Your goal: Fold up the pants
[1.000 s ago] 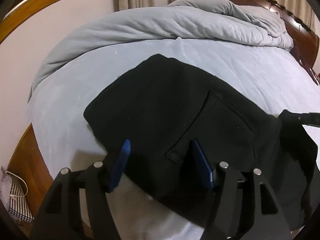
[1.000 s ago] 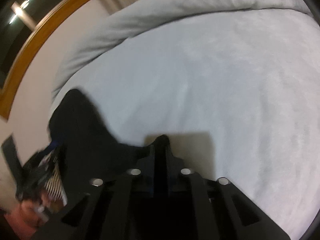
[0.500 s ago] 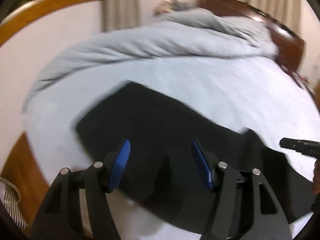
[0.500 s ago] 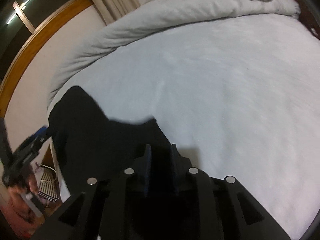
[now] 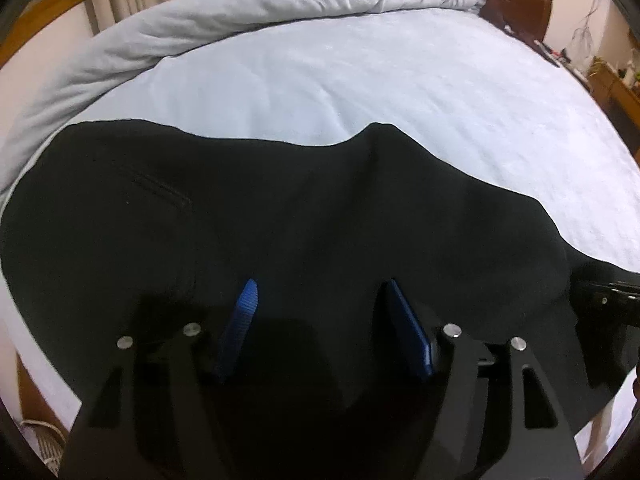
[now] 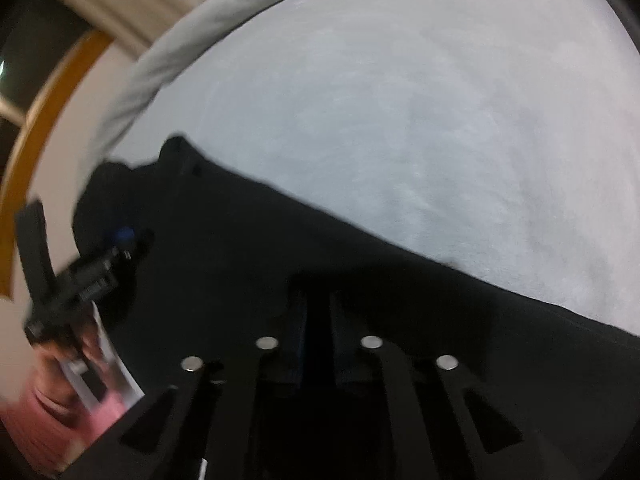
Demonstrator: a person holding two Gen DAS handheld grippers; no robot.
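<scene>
Your left tool (image 5: 320,300) is spread wide over the black pants (image 5: 280,220), holding nothing. Your right tool (image 6: 318,312) is pinched tight on the pants' cloth. The pants lie along the near edge of the bed (image 5: 360,72), by the gray blanket (image 5: 240,4).
</scene>
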